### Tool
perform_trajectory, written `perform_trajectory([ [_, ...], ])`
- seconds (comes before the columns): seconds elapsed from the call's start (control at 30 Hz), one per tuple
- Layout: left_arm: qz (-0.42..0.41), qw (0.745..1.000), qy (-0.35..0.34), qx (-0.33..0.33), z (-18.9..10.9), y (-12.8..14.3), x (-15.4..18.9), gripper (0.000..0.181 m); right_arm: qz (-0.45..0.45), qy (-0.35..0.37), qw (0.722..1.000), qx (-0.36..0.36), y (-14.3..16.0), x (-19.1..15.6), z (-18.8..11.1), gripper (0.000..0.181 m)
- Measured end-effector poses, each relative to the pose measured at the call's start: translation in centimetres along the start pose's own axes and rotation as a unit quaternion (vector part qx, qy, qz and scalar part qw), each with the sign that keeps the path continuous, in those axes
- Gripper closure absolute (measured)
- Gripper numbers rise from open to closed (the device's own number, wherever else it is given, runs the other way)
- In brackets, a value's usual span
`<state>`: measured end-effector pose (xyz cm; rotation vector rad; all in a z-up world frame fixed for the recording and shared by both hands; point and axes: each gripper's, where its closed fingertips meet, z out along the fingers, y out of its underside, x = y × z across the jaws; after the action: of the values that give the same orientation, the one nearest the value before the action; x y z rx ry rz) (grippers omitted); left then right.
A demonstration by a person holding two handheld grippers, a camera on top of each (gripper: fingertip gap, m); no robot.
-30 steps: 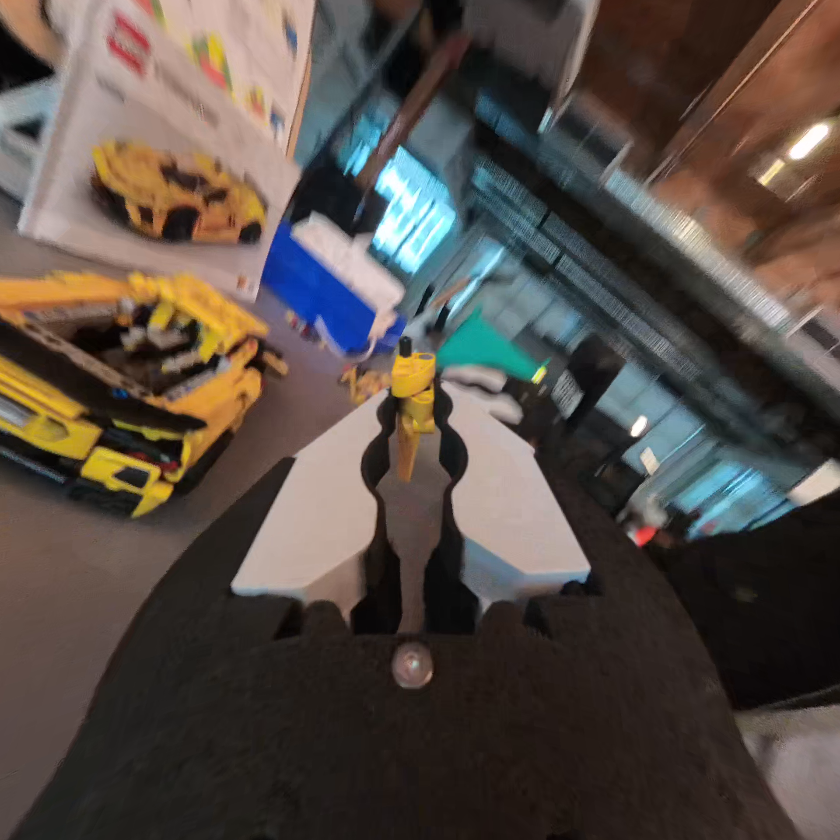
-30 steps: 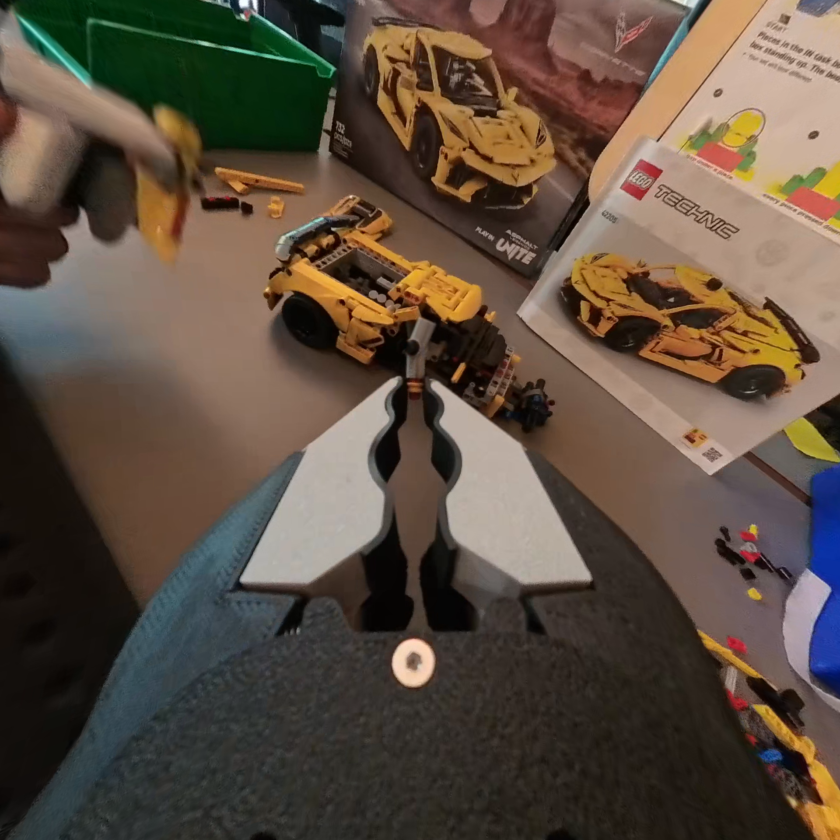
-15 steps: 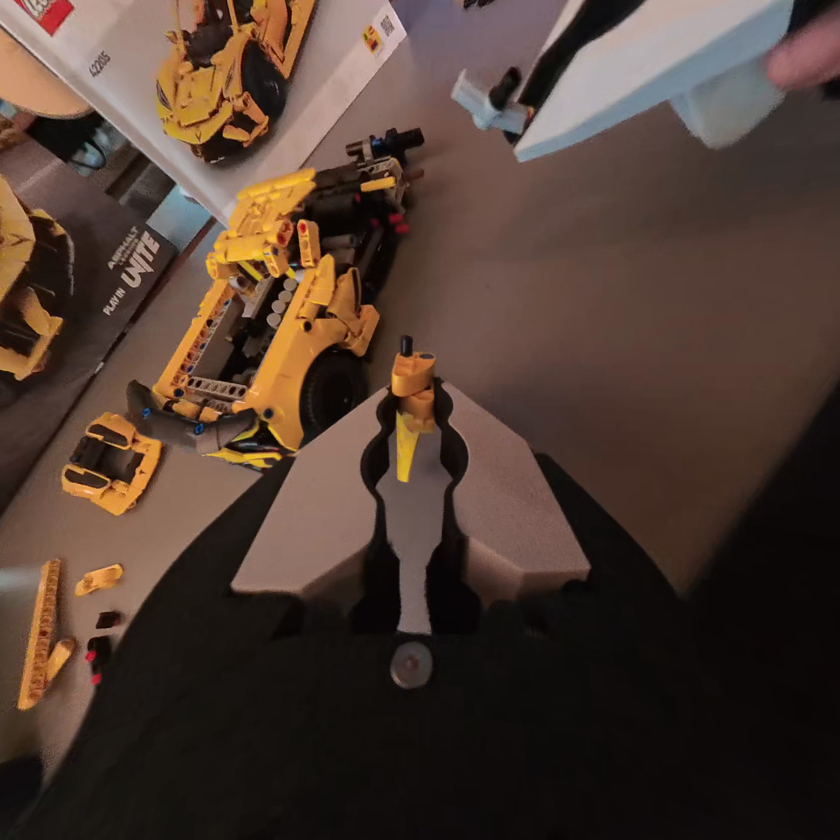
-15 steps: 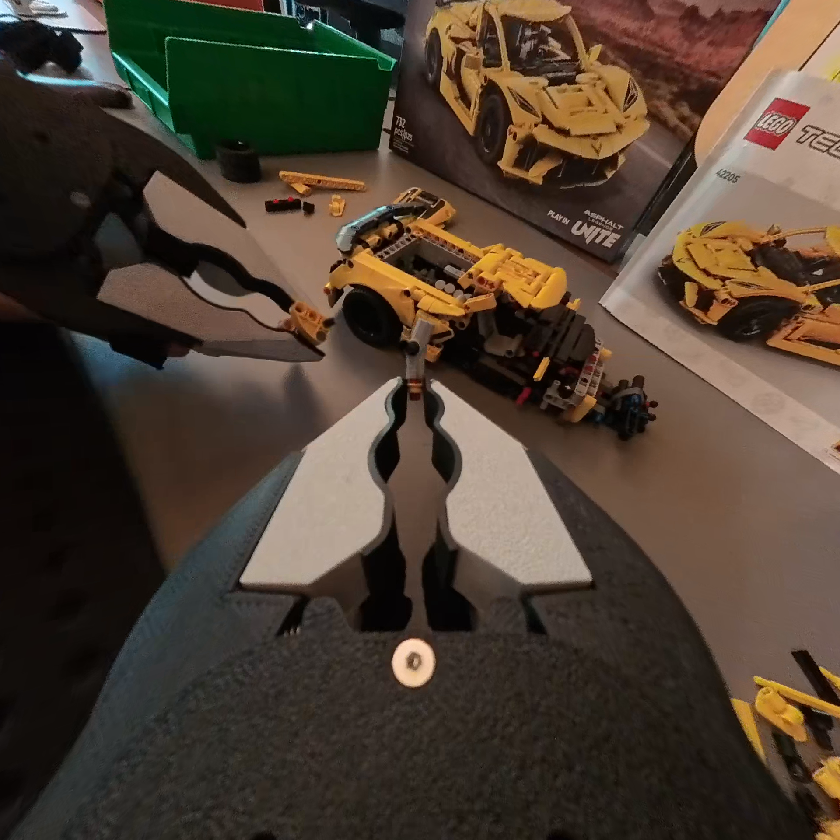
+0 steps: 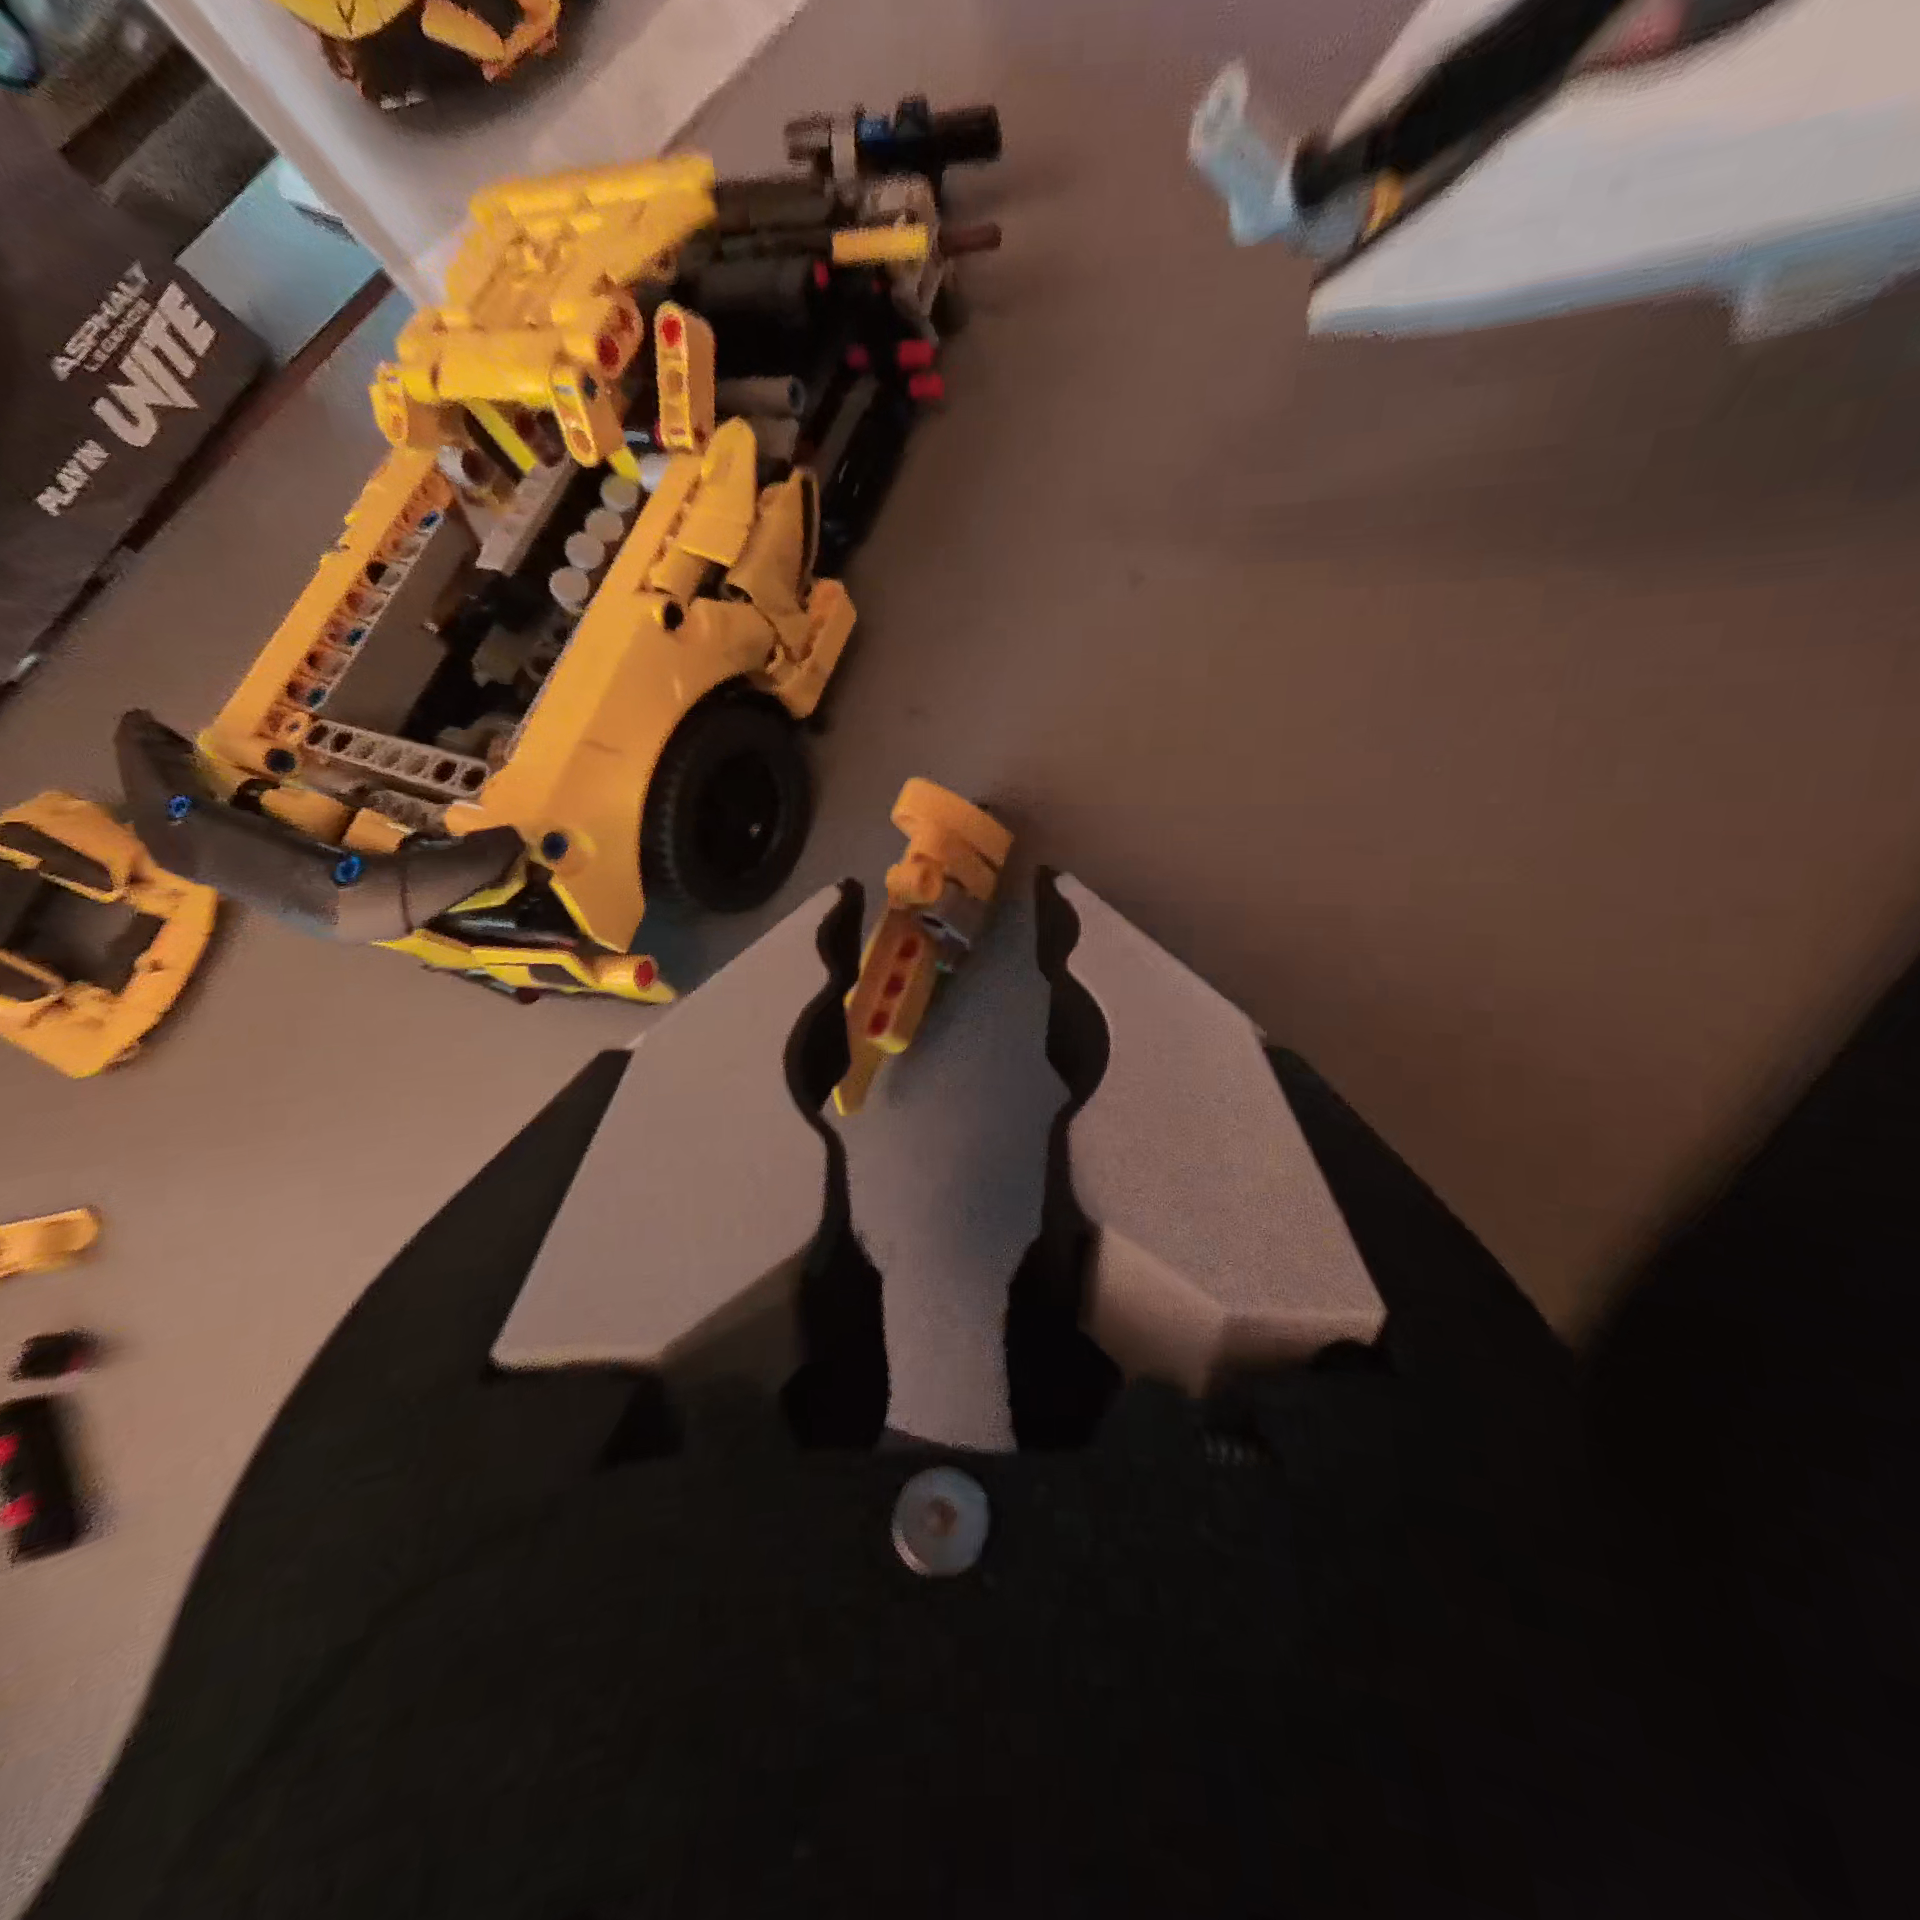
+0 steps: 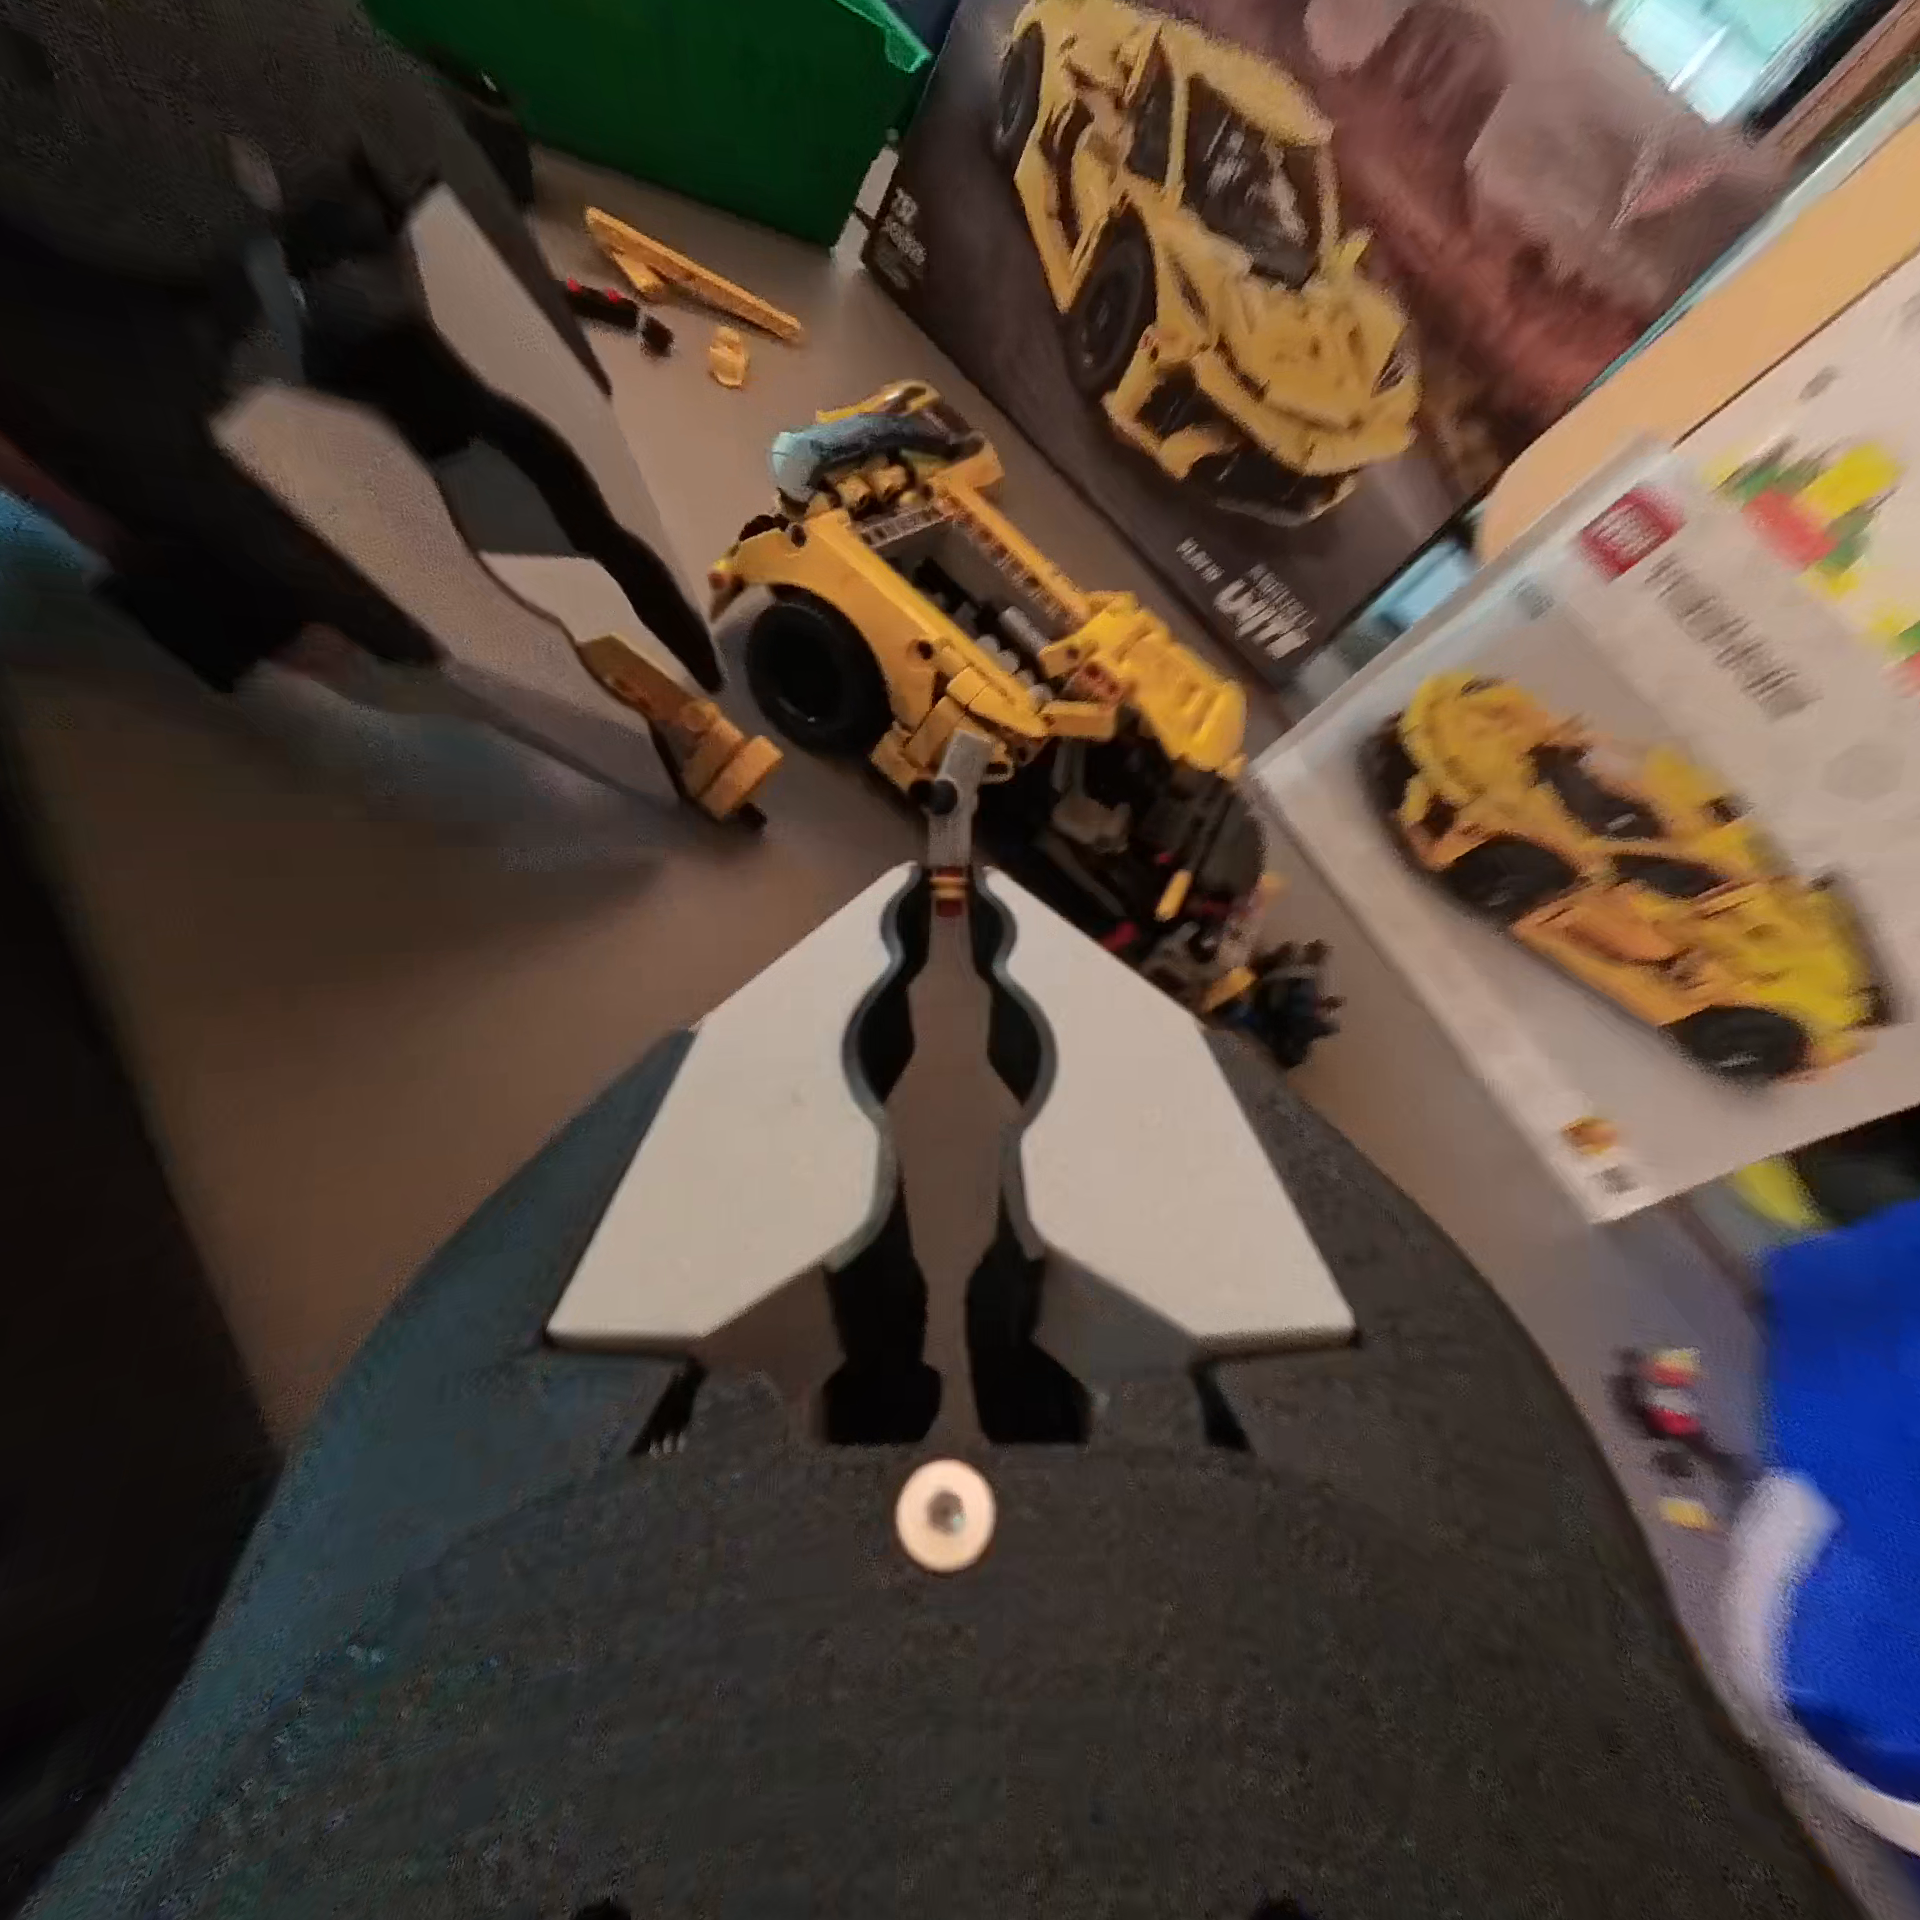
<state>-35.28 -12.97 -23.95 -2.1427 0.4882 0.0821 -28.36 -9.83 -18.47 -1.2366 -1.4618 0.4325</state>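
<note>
Left hand-held gripper (image 5: 940, 894) agape w/ yellow piece (image 5: 925, 935) between (maybe loose); right hand-held gripper (image 6: 948, 883) pinches grey piece (image 6: 954, 805).

The left wrist view looks steeply down along its own fingers at the grey table (image 5: 1403, 675), close above it; the right wrist view looks forward and lower across the same table toward the propped picture box (image 6: 1299, 260); both share the half-built yellow brick car (image 5: 582, 582) (image 6: 966, 665), seen from opposite sides.

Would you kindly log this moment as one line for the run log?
left gripper: open, yellow piece in its gap | right gripper: shut on grey piece | yellow car model: on table
</note>
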Motion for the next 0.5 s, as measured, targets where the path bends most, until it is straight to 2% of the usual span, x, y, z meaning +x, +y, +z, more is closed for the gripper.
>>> perform_trajectory([
  [0.1,-0.094,0.988,0.079,0.097,-1.9,-2.7,0.3,0.147,-0.114,0.09,0.989,0.013,-1.6,0.7,-0.4,0.175],
  [0.17,-0.179,0.954,0.158,0.182,-4.1,-5.0,0.4,0.147,-0.173,0.157,0.972,0.027,-3.0,1.5,-1.1,0.176],
  [0.23,-0.252,0.905,0.239,0.247,-6.3,-6.9,0.3,0.147,-0.217,0.206,0.953,0.048,-4.3,1.9,-2.1,0.176],
  [0.27,-0.275,0.885,0.269,0.264,-7.0,-7.4,0.3,0.148,-0.233,0.222,0.945,0.058,-4.9,2.0,-2.5,0.176],
  [0.33,-0.291,0.861,0.313,0.276,-7.8,-8.0,0.9,0.148,-0.261,0.244,0.931,0.076,-5.8,1.9,-3.1,0.176],
  [0.5,-0.278,0.848,0.354,0.28,-8.5,-8.7,2.6,0.148,-0.356,0.253,0.895,0.089,-6.8,0.1,-2.9,0.175],
])
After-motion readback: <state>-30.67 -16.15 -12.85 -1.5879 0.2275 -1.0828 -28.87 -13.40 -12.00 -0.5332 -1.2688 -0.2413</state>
